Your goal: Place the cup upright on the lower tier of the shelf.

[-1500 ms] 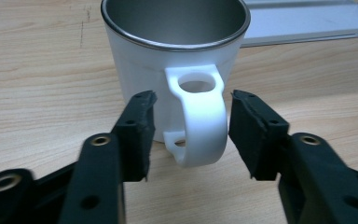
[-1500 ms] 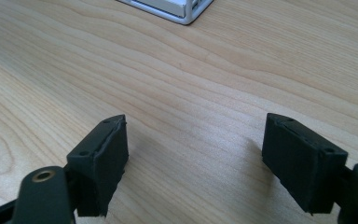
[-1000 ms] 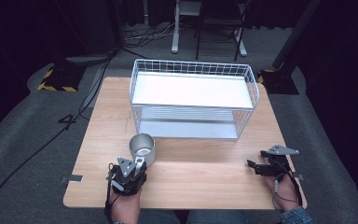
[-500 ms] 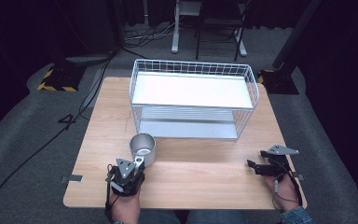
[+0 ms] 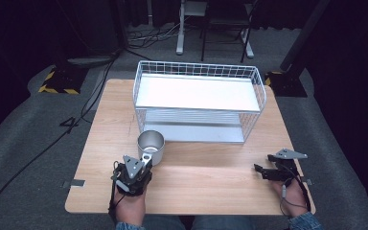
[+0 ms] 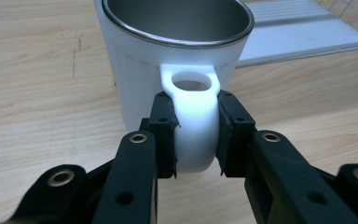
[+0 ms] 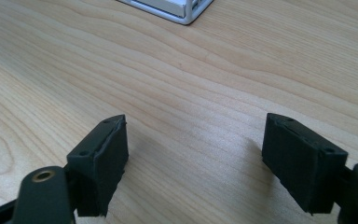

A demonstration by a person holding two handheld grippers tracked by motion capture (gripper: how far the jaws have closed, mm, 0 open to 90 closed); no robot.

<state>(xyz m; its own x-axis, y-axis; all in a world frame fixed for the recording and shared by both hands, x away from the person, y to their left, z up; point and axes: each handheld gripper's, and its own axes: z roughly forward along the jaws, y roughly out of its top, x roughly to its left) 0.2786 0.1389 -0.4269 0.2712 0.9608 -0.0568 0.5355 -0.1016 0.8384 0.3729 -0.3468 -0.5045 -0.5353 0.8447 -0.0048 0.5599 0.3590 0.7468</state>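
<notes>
The white mug (image 5: 151,146) stood on the tabletop (image 5: 211,177), near-left of the wire rack (image 5: 199,100). Its handle (image 6: 193,126) pointed toward the left gripper (image 6: 195,135), whose fingers (image 6: 164,126) were closed on it. The right gripper (image 7: 196,158), well apart at the right, was held wide open and empty

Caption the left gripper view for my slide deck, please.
Left gripper clamps the white handle of a steel-lined mug on the wooden table.

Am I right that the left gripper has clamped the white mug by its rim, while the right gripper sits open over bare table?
Not quite. The left gripper has clamped the white mug by its handle, not its rim, as the left gripper view shows. The right gripper does sit open over bare table.
</notes>
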